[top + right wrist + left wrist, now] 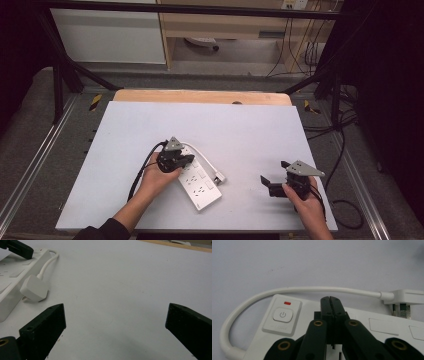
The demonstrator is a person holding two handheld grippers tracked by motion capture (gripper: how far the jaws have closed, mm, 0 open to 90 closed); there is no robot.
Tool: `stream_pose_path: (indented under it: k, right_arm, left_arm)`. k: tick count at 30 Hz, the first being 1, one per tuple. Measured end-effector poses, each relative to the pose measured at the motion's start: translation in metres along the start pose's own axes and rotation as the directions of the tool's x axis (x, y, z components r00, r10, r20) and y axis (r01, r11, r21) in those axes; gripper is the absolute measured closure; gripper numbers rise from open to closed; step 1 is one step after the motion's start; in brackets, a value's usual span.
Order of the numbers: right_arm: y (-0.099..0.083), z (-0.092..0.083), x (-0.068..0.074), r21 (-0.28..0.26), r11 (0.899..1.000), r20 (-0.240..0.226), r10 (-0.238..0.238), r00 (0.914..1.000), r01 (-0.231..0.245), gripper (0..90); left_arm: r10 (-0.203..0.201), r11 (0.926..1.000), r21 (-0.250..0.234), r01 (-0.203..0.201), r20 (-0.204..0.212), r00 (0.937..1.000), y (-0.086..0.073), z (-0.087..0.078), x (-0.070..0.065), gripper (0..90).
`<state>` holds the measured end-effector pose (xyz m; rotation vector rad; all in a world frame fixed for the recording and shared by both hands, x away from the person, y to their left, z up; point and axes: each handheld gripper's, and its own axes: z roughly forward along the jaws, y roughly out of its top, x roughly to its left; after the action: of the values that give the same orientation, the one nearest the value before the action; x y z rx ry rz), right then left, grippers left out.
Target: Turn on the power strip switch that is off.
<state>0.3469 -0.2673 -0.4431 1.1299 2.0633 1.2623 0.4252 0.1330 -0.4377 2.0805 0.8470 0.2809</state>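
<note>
I am resting my left gripper point(329, 300), jaws pressed together, on the white plastic power strip point(199, 181) lying left of centre on the pale table point(250, 130). My right gripper point(115, 322) is hovering spread wide beside its white plug point(33, 287). The strip looks rigid, light and slippery, so I'd grip across its narrow sides.

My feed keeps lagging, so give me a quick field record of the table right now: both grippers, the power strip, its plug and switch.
surface: pale grey board on a wooden table
left gripper: jaws shut, tips over the strip beside the switch; contact cannot be told
right gripper: jaws wide open, holding nothing, apart from the strip
white plastic power strip: lies flat, diagonal on the board
power button: square, white, red mark above it
white cord: loops from the strip's switch end to the plug
white plug: unplugged, lying beside the strip
</note>
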Motion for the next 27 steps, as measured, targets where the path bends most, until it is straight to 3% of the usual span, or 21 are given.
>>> stream_pose_path:
  k: [27]
  right_arm:
    - [0.0001, -0.0006, -0.0006, -0.003, 1.0, 0.001, 0.002, 1.0, -0.002, 3.6]
  left_arm:
    - [0.019, 0.9997, -0.013, -0.02, -0.026, 0.9995, 0.0004, 0.0002, -0.002, 90.0]
